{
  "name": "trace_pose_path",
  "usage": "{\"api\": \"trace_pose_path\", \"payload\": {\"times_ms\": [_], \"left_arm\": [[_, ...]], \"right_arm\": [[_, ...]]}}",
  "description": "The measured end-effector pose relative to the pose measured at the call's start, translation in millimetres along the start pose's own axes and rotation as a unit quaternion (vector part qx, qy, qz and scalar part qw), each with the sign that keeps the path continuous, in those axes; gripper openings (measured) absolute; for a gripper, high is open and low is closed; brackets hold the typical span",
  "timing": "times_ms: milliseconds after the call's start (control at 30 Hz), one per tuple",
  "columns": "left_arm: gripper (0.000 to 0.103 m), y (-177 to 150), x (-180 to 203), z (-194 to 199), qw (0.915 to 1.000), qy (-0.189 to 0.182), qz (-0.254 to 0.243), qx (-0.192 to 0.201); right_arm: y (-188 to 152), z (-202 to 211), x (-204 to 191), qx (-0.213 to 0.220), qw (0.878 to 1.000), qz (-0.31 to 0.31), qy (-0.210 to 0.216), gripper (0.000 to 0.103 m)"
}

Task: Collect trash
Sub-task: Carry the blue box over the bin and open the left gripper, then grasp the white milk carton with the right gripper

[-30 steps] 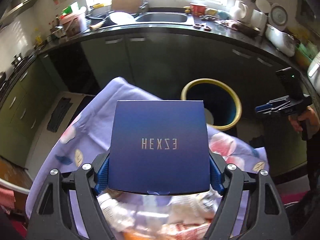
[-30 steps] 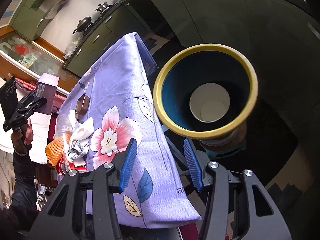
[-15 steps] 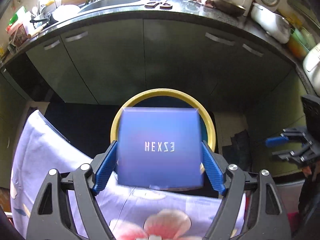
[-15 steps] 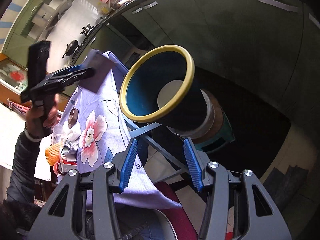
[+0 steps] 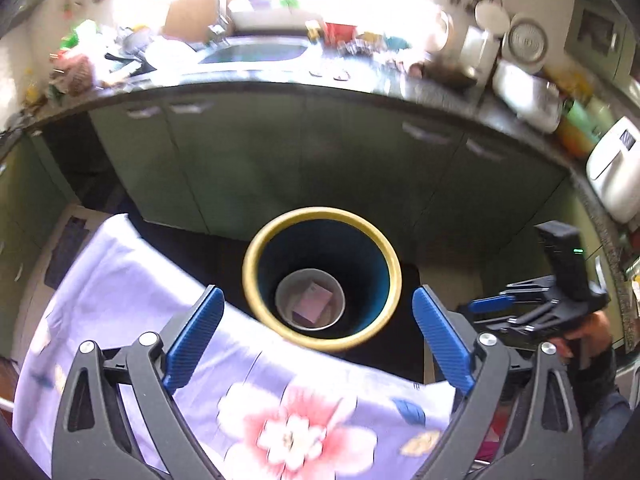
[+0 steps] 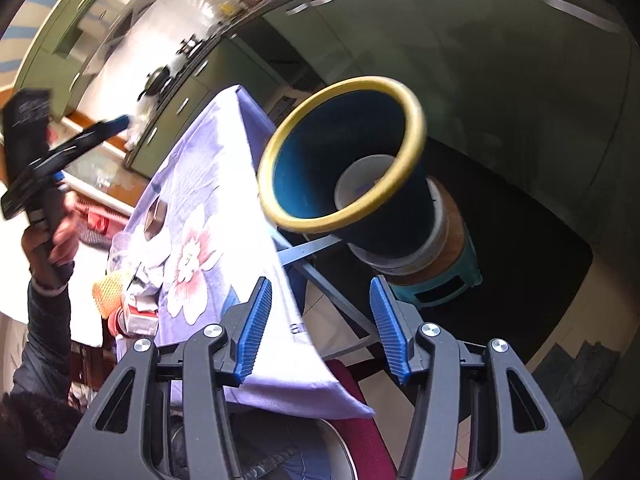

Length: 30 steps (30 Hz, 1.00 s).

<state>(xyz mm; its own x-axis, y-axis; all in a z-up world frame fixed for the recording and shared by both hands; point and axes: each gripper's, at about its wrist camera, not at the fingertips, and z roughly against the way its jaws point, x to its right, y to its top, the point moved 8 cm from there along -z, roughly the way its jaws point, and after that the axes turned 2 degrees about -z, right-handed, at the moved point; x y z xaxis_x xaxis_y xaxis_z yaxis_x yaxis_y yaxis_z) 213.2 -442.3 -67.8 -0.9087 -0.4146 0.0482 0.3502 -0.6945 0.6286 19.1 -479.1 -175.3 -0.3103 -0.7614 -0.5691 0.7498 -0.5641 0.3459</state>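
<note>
- The box [image 5: 313,301] lies flat at the bottom of the yellow-rimmed blue bin [image 5: 320,334]; it looks pale pinkish-purple down there, and any lettering on it is too small to read.
- The left gripper [image 5: 316,332] hangs over the bin's mouth; its jaws have just been opening and stand wide with nothing between them.
- The right gripper [image 6: 320,330] sits beside the bin [image 6: 344,162], jaws partly apart and empty.
- The floral purple cloth [image 5: 120,280] covers the desk next to the bin.
- Further trash [image 6: 120,292], perhaps wrappers and an orange net, lies on the desk's far end.
</note>
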Motion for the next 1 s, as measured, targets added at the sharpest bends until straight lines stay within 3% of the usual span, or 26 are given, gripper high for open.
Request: {"api": "trace_pose_path", "payload": {"times_ms": [233, 367, 567, 667, 767, 833, 1000], "left_arm": [[0.094, -68.7, -35.5, 101.4, 0.9932, 0.052, 0.079, 0.068], [0.096, -125.2, -66.6, 148.6, 0.9804, 0.097, 0.140, 0.098], [0.096, -208.7, -104.0, 196.3, 0.9557, 0.145, 0.223, 0.127], [0.096, -240.1, -113.9, 213.7, 0.9442, 0.164, 0.251, 0.137], [0.096, -261.7, -116.5, 229.6, 0.9346, 0.188, 0.263, 0.148], [0.096, -269.9, -116.1, 237.7, 0.9297, 0.200, 0.267, 0.156], [0.096, -288.2, -112.5, 249.9, 0.9219, 0.208, 0.276, 0.175]], "right_arm": [[-7.6, -27.0, -54.1, -0.035, 0.997, 0.065, -0.001, 0.055], [-21.3, -53.7, -109.4, -0.067, 0.989, 0.135, 0.004, 0.056], [-47.7, -93.5, -203.4, -0.115, 0.963, 0.241, 0.032, 0.056], [-71.0, -108.2, -251.0, -0.124, 0.939, 0.318, 0.039, 0.056], [-102.4, -121.7, -288.2, -0.139, 0.915, 0.374, 0.058, 0.055], [-114.6, -129.3, -306.4, -0.124, 0.903, 0.407, 0.056, 0.051], [-130.5, -150.6, -329.8, -0.117, 0.883, 0.452, 0.041, 0.047]]}}
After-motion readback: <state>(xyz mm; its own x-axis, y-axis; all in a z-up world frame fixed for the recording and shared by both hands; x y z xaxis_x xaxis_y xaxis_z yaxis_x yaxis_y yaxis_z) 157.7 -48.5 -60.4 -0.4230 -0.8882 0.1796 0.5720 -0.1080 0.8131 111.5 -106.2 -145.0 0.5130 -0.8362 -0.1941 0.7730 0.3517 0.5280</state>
